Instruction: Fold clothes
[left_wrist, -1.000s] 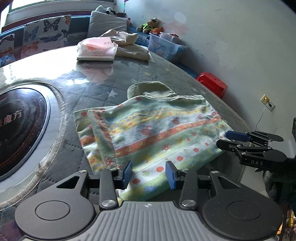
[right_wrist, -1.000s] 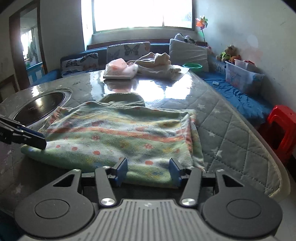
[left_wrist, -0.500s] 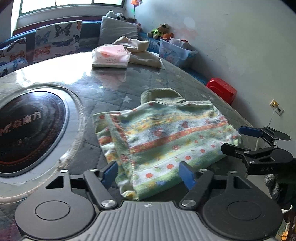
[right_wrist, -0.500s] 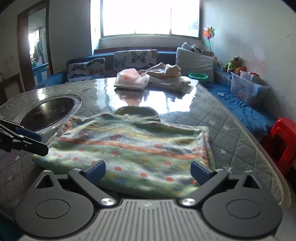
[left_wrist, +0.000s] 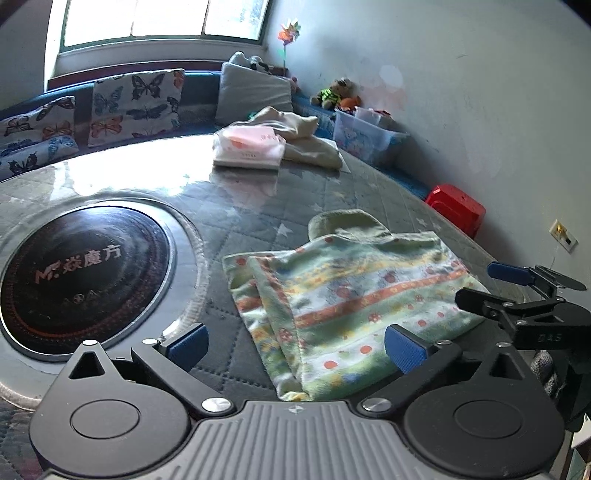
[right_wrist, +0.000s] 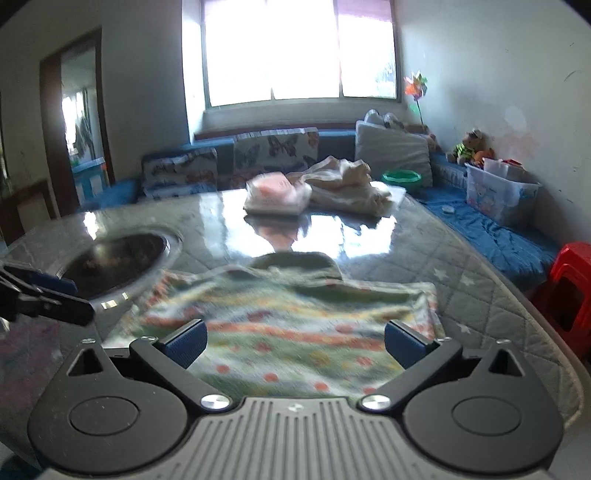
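Observation:
A folded green garment with orange stripes and dots lies flat on the quilted table, its olive hood end at the far side. My left gripper hovers at the garment's near left corner. Its jaws are opening wide, and the cloth lies under the gap untouched by the pads. In the right wrist view the same garment lies in front of my right gripper, which stands open and holds nothing. Each gripper shows in the other's view: the right gripper at the garment's right edge, the left gripper at its left.
A round black cooktop is sunk into the table to the left. At the far side lie a folded pink stack and a crumpled beige garment. A red stool and a plastic box stand along the right wall.
Both grippers let go of the garment's near edge, opened wide and drew back and up. The garment stays folded on the table.

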